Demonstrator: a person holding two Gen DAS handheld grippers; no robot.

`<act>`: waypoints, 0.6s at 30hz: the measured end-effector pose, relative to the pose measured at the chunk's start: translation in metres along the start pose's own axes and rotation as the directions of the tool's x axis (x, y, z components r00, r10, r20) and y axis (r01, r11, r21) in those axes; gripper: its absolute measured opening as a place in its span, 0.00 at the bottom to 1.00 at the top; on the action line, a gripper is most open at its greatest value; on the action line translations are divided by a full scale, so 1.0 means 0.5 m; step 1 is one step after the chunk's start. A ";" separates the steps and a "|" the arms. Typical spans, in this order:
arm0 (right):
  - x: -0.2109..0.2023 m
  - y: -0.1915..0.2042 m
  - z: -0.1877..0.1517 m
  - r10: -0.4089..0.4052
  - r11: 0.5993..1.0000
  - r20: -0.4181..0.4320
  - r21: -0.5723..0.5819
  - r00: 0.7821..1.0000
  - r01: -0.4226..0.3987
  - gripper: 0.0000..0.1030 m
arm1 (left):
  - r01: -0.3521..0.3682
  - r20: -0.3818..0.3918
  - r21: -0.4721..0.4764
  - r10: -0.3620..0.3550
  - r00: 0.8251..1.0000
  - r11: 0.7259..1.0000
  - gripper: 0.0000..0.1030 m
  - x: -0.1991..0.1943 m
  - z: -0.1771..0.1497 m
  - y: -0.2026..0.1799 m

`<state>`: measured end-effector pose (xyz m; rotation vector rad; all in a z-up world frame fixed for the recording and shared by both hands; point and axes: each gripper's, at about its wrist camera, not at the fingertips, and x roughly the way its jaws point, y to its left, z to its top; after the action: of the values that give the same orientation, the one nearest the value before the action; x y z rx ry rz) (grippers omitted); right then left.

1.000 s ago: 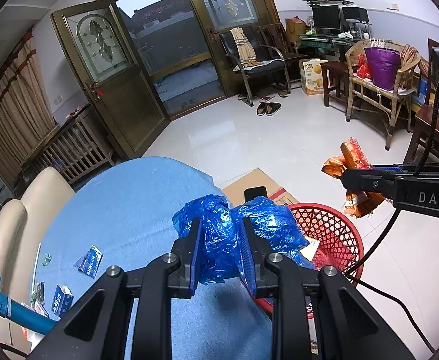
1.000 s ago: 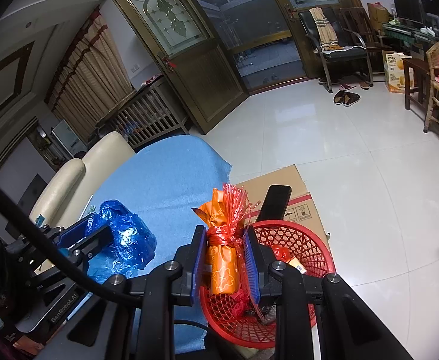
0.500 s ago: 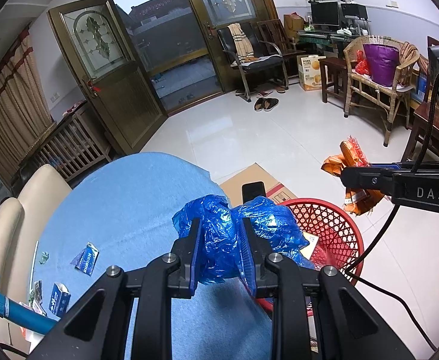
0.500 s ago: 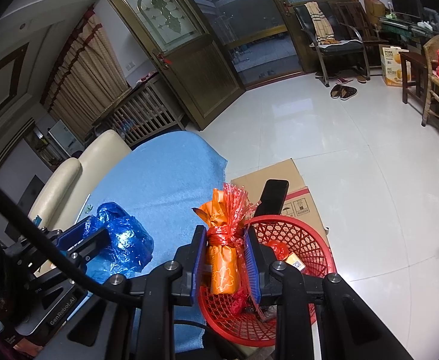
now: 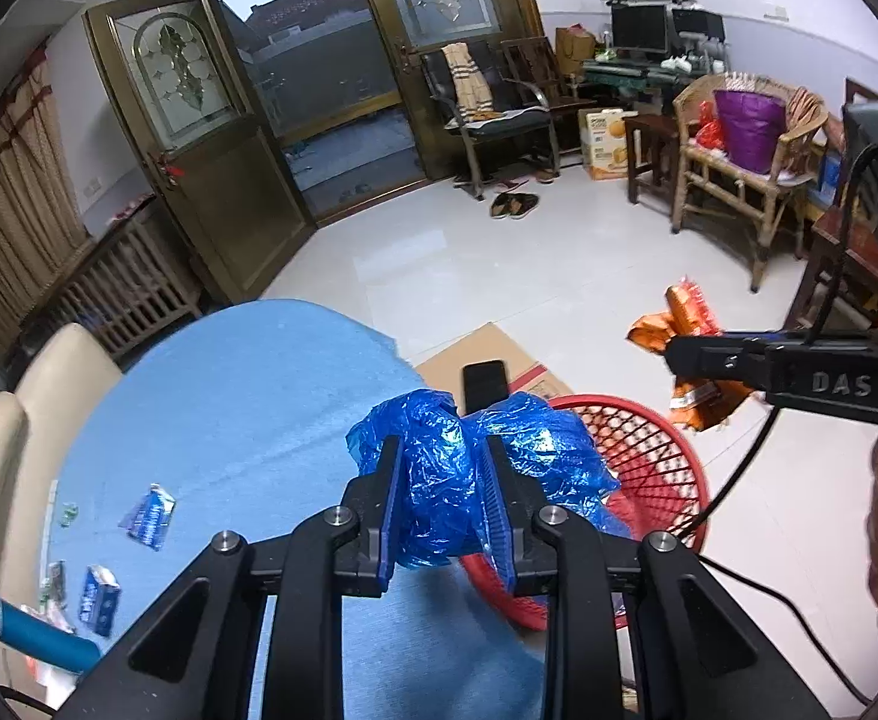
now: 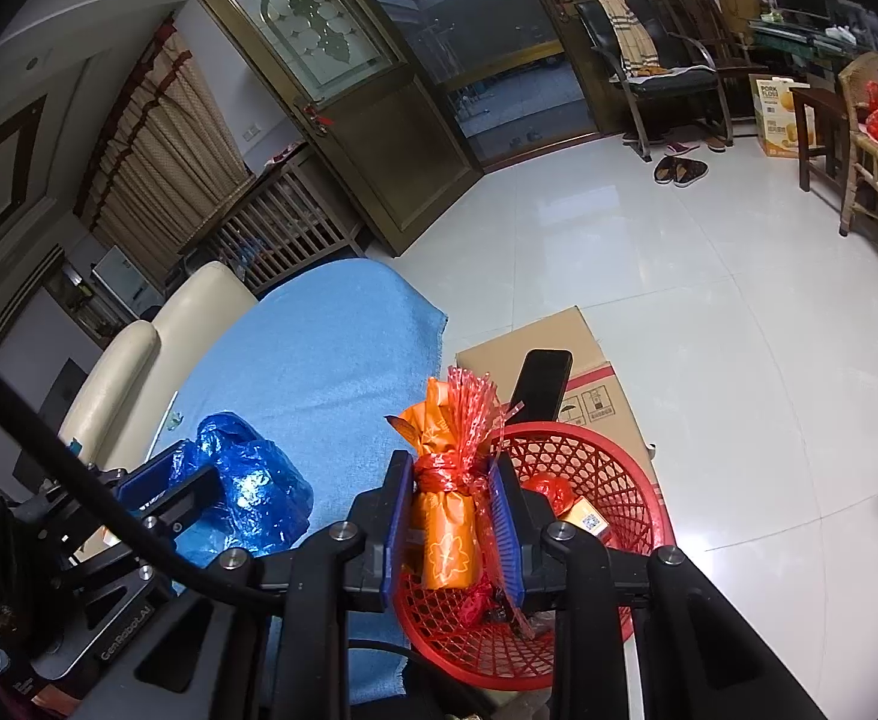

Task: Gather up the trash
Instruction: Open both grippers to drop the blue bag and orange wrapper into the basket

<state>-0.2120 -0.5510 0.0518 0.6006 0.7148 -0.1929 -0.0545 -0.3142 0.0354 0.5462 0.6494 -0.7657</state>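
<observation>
Right gripper (image 6: 452, 531): fingers clamped on the orange wrapper (image 6: 446, 516), long axis upright, held directly over the open red basket (image 6: 613, 480), so a plain release should drop it in. Left gripper (image 5: 446, 501): fingers closed on the crumpled blue plastic bag (image 5: 475, 468), held over the edge of the blue-covered surface (image 5: 228, 396) with the basket just to its right and lower; judged to need a short rightward carry before letting go. Small blue packets (image 5: 149, 517) lie loose on the surface, well to the left.
</observation>
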 end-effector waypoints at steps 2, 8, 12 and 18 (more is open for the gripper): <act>0.004 -0.006 0.000 -0.007 1.000 -0.002 0.012 1.000 0.007 0.28 | 0.028 0.003 -0.007 -0.028 1.000 1.000 0.28 0.003 -0.001 0.000; 0.019 -0.025 0.001 0.005 0.998 -0.030 0.069 1.000 -0.003 0.28 | 0.078 0.011 -0.026 -0.077 0.997 0.997 0.64 0.015 -0.007 0.000; 0.027 -0.035 0.009 0.011 0.994 -0.049 0.111 0.999 -0.005 0.39 | 0.058 0.021 -0.031 -0.058 0.998 0.998 0.65 0.014 -0.014 0.008; 0.002 -0.034 0.008 0.025 0.995 0.029 0.100 0.999 -0.028 0.61 | 0.006 -0.008 -0.046 -0.007 1.000 0.999 0.65 0.019 -0.058 0.043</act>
<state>-0.2151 -0.5673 0.0460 0.7016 0.6726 -0.2128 -0.0421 -0.2863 0.0134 0.5053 0.6748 -0.7531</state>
